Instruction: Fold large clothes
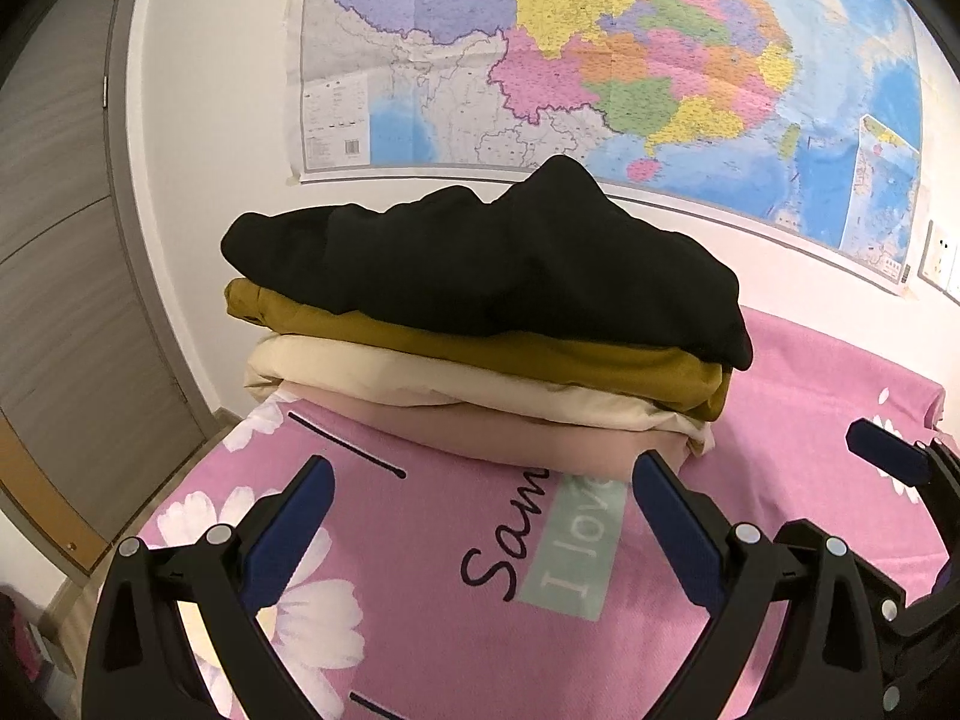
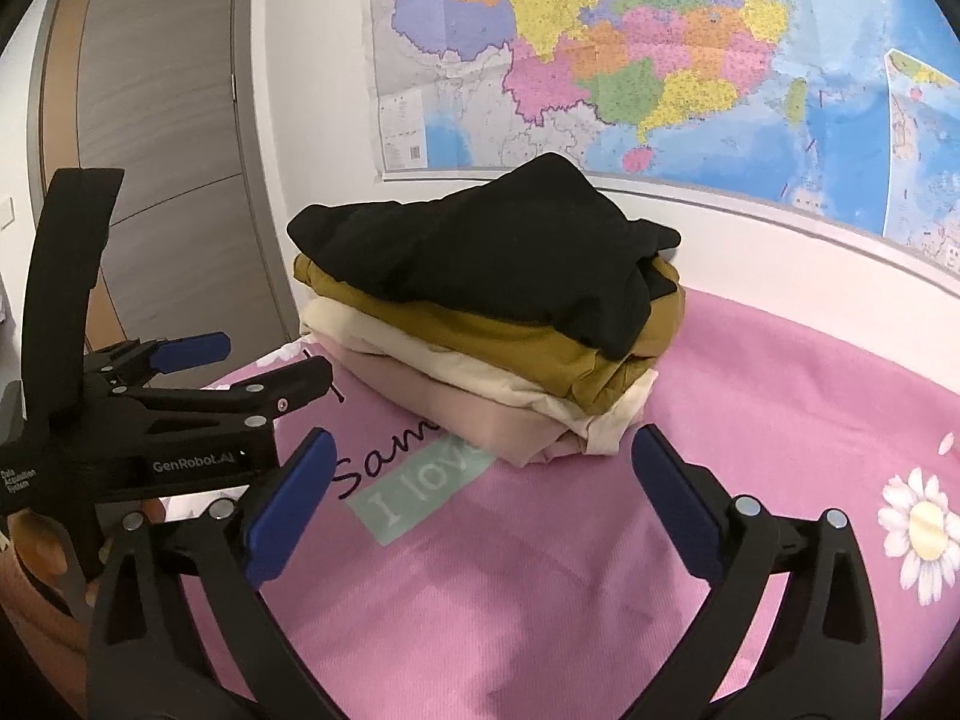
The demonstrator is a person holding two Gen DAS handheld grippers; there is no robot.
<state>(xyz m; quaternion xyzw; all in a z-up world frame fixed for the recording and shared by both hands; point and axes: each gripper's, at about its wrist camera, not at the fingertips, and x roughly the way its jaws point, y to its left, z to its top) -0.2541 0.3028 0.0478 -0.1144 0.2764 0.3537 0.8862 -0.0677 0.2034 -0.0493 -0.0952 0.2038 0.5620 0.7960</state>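
Note:
A stack of folded clothes sits on the pink flowered bedsheet (image 1: 420, 630) close to the wall. A black garment (image 1: 492, 258) (image 2: 480, 252) lies rumpled on top. Under it are a mustard one (image 1: 480, 354) (image 2: 498, 336), a cream one (image 1: 420, 378) (image 2: 420, 360) and a pale pink one (image 1: 510, 438) (image 2: 456, 414). My left gripper (image 1: 483, 468) is open just in front of the stack, nothing between its fingers. My right gripper (image 2: 483, 438) is open too, wide and empty, short of the stack's near corner. The left gripper (image 2: 270, 360) also shows at the left of the right wrist view.
A large coloured map (image 1: 600, 60) (image 2: 630, 48) hangs on the white wall behind the stack. A grey door (image 1: 54, 240) (image 2: 162, 150) stands to the left, past the bed's edge. Wall sockets (image 1: 942, 258) sit at the far right. Open sheet lies right of the stack (image 2: 780, 396).

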